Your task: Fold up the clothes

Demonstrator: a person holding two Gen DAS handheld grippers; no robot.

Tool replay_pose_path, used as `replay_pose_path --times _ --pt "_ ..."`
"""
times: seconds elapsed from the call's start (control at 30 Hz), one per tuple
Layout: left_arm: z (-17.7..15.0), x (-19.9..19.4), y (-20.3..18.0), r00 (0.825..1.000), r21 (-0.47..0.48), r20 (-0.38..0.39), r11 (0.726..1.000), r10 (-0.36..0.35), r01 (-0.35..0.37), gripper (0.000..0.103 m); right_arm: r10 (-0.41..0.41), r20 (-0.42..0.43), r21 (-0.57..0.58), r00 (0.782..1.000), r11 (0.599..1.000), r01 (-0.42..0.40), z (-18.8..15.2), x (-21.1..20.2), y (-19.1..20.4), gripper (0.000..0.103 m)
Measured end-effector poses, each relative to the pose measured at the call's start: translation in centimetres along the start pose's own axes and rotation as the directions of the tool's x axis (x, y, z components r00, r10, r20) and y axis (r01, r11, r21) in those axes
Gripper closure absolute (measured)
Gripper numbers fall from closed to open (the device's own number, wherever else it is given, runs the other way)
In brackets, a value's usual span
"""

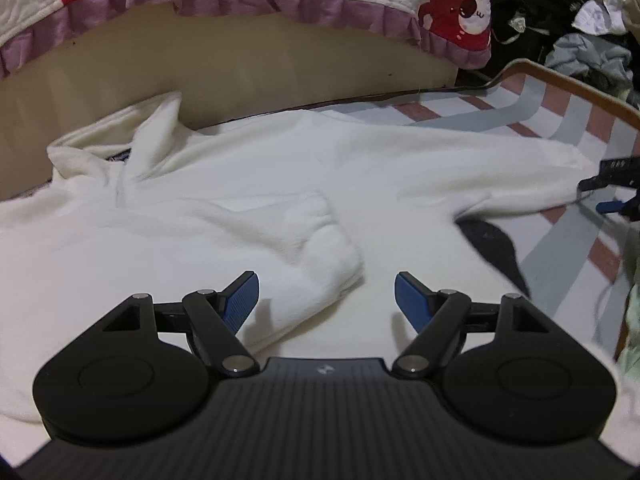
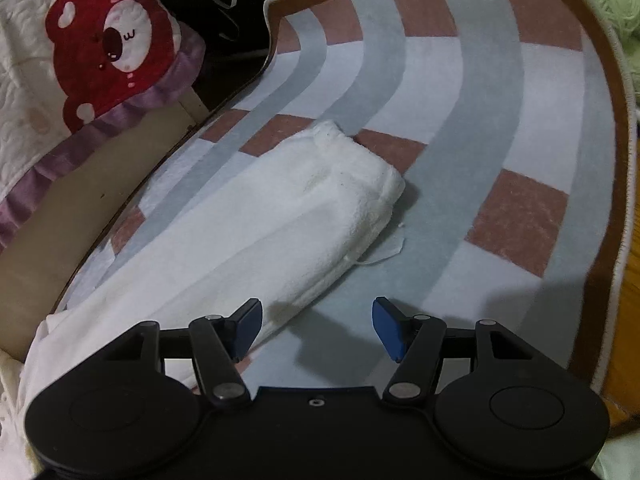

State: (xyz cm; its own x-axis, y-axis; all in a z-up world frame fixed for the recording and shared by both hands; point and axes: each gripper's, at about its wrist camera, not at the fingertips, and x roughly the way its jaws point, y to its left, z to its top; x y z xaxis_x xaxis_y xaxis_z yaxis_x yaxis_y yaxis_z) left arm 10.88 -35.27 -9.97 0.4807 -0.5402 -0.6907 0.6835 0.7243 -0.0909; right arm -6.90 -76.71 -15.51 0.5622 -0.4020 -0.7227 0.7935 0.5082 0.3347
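A white fleece top point(image 1: 208, 208) lies flat on the checked rug point(image 1: 560, 120), collar point(image 1: 96, 152) at the far left. One sleeve point(image 1: 320, 248) is folded across the body; its cuff lies just ahead of my left gripper point(image 1: 326, 300), which is open and empty above the fabric. The other sleeve point(image 2: 320, 216) stretches out over the rug point(image 2: 480, 120). My right gripper point(image 2: 318, 328) is open and empty, hovering over that sleeve's near part, left finger above the fabric. The right gripper's tip also shows at the right edge of the left wrist view point(image 1: 616, 188).
A bed base point(image 1: 280, 68) with a white quilt with purple frill and red bear print point(image 1: 460, 4) borders the rug at the back. A pile of dark and grey clothes point(image 1: 568, 20) lies at the far right. A green knit item point(image 2: 608, 4) sits beyond the rug's brown edge.
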Motion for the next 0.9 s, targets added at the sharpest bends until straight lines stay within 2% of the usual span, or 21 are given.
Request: replay_pose_path --times 0.1,0.17,0.23,0.3,0.33,0.4,0.43,0.63,0.7,0.77,0.83,0.9 --pt "-0.2 -0.1 0.5 0.999 -0.007 -0.029 1.000 0.014 -0.014 0.028 -0.012 0.032 -0.038 0.999 0.999 0.013 0.3 1.2 0.4 0.030" --pt "-0.6 -0.6 1.2 0.998 0.004 -0.047 0.999 0.036 -0.036 0.028 -0.019 0.053 -0.063 0.998 0.998 0.022 0.5 1.9 0.6 0.012" --pt "-0.9 -1.3 2.3 0.997 0.002 -0.059 0.999 0.054 -0.054 0.028 -0.026 0.075 -0.087 0.997 0.996 0.032 0.8 2.7 0.9 0.012" --pt "-1.2 -2.0 3.6 0.995 -0.016 -0.063 0.996 0.081 -0.082 0.028 -0.013 0.102 -0.131 0.995 0.991 0.026 0.5 2.7 2.0 0.034" --pt "-1.4 -2.3 4.2 0.993 -0.025 -0.064 0.995 0.095 -0.097 0.028 0.009 0.119 -0.168 0.993 0.986 0.011 0.0 2.1 3.1 0.060" --pt "-1.9 -2.9 5.4 0.990 -0.043 -0.065 0.991 0.124 -0.127 0.028 0.054 0.151 -0.243 0.987 0.970 -0.016 -1.1 0.8 5.5 0.082" --pt "-2.1 -3.1 6.0 0.988 -0.054 -0.065 0.989 0.137 -0.140 0.028 0.078 0.166 -0.279 0.983 0.960 -0.029 -1.6 0.2 6.7 0.087" --pt "-5.6 -6.1 9.2 0.980 -0.123 -0.062 0.973 0.187 -0.193 0.028 0.226 0.232 -0.494 0.946 0.865 -0.086 -4.7 -3.4 13.8 0.089" --pt "-6.7 -7.3 10.3 0.976 -0.121 -0.046 0.969 0.213 -0.217 0.028 0.277 0.245 -0.561 0.929 0.822 -0.097 -5.7 -4.6 16.2 0.090" --pt "-7.2 -8.4 11.6 0.976 -0.133 -0.018 0.967 0.219 -0.219 0.028 0.397 0.208 -0.640 0.894 0.746 -0.183 -7.9 -6.9 19.8 0.090" --pt "-7.2 -9.6 13.0 0.977 -0.168 0.017 0.964 0.212 -0.206 0.028 0.501 0.164 -0.700 0.850 0.666 -0.258 -9.9 -9.0 23.3 0.090" --pt "-7.3 -10.5 14.3 0.972 -0.220 0.063 0.954 0.224 -0.206 0.027 0.602 0.108 -0.743 0.791 0.577 -0.338 -12.0 -11.3 27.1 0.090"
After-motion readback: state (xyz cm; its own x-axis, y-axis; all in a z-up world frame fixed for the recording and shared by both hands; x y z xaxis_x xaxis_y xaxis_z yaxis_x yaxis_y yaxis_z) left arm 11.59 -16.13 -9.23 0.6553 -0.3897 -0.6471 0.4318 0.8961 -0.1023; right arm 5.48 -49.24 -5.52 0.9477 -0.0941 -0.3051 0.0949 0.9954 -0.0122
